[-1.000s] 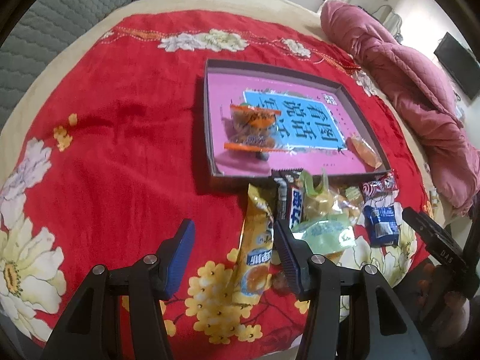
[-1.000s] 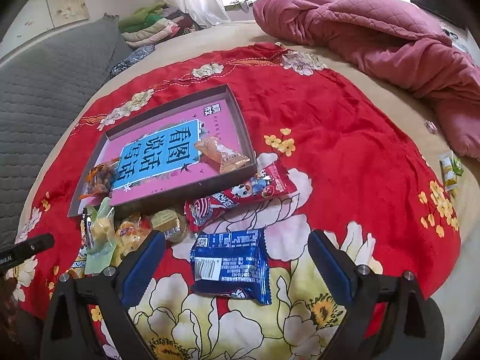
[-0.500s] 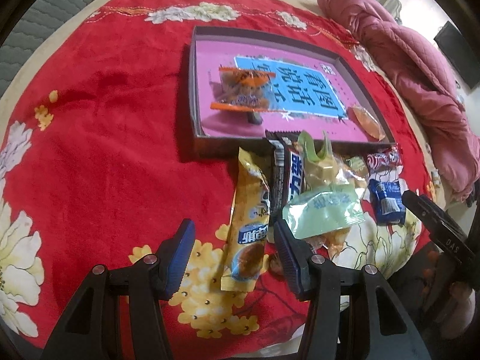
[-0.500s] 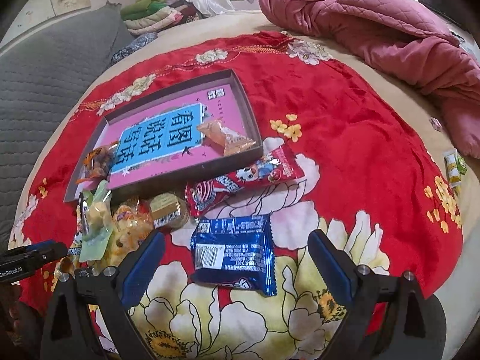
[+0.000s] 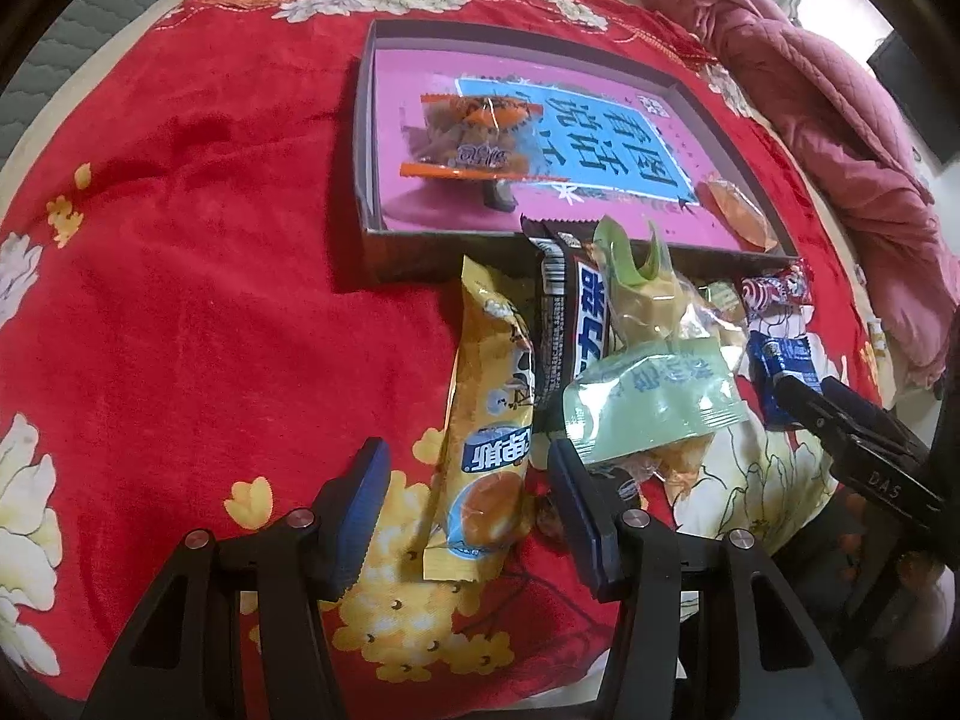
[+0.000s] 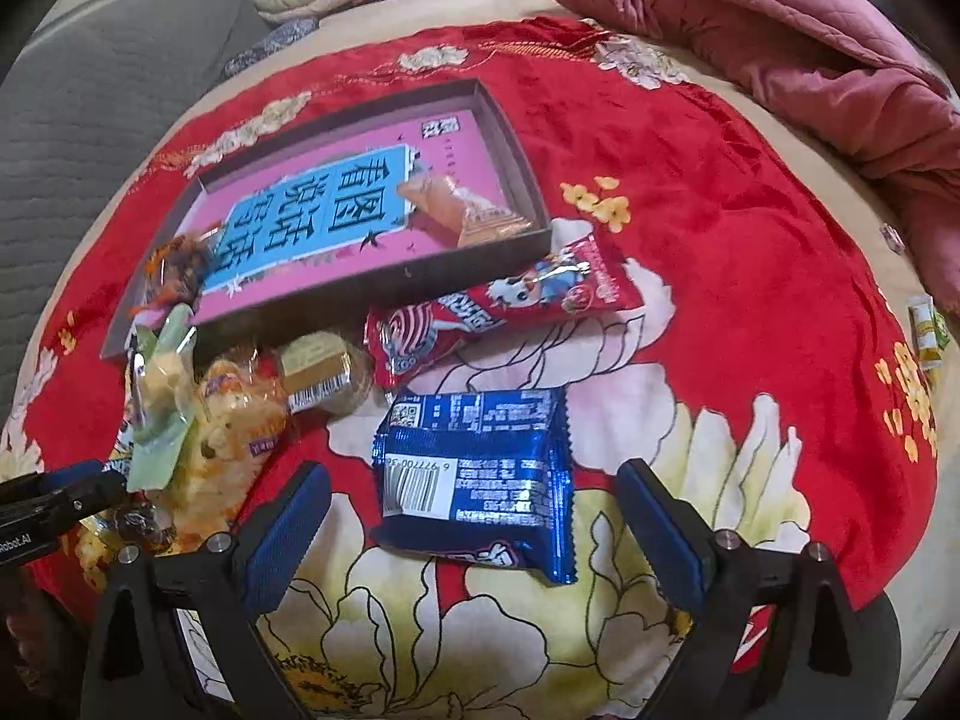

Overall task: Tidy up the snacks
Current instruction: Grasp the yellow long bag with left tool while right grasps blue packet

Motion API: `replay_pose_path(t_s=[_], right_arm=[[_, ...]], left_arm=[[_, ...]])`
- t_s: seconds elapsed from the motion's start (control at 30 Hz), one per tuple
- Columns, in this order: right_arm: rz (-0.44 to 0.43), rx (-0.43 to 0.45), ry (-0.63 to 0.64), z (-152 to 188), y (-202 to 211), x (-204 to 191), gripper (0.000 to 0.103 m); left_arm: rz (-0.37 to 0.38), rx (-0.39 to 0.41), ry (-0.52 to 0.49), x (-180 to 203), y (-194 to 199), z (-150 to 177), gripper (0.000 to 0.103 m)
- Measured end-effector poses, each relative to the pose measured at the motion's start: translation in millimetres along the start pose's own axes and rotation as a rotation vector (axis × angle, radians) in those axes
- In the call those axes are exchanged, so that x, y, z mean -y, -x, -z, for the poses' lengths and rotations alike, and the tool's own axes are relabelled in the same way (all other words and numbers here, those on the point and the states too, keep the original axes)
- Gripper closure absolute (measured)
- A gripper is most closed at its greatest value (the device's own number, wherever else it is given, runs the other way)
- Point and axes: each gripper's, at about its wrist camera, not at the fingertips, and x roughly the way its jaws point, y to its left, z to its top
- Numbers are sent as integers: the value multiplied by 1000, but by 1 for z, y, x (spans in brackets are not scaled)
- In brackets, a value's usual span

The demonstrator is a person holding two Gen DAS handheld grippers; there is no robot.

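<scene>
Red flowered bedding carries a shallow box (image 5: 366, 138) with two snacks already in it and a heap of packets along its near wall. Left gripper (image 5: 465, 498), jaws apart, straddles the yellow packet (image 5: 489, 420), whose long axis runs six to twelve o'clock toward the box. Right gripper (image 6: 474, 525), jaws wide apart, brackets the blue packet (image 6: 474, 474), lying crosswise. Closing could also snag the green packet (image 5: 651, 399) touching the left gripper's right finger, dragging the heap.

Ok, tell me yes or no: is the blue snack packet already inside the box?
No, the blue snack packet lies on the red blanket outside the box, between the open right gripper fingers.
</scene>
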Motion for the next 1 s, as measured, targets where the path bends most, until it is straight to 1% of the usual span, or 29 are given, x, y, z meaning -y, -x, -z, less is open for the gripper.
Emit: replay_pose_path(t_s=[0.2,0.47,0.5,0.57,0.6,0.77,0.8,0.83,0.97,1.0], right_arm=[[13,-28,6,0,-10,-1,7],[33,-44,17,-1,-19,-3,8],[35,-45,22,-1,-20,-3,9],[42,-45,30,-2,-20,-4,15],[45,-45,32,-2,-21,-5,17],[37,-40,27,-3,-22,-3,28],[30,-37,25,-3,-22,-2,30],[25,-34,24,-4,-22,-2,32],[11,-25,18,-4,-21,-1,36],[5,-21,13,-4,-20,0,36]], left_arm=[[-1,-5,5,-1,-4,0,47],[-2,0,1,0,-9,-3,47],[1,3,1,0,-9,-3,47],[8,9,7,-1,-10,-5,47],[10,10,10,-1,-10,-5,47],[11,19,22,-1,-12,-8,47],[11,22,25,-1,-12,-8,50],[11,23,27,-1,-12,-9,55],[8,27,24,0,-14,-9,65],[12,29,23,0,-15,-9,69]])
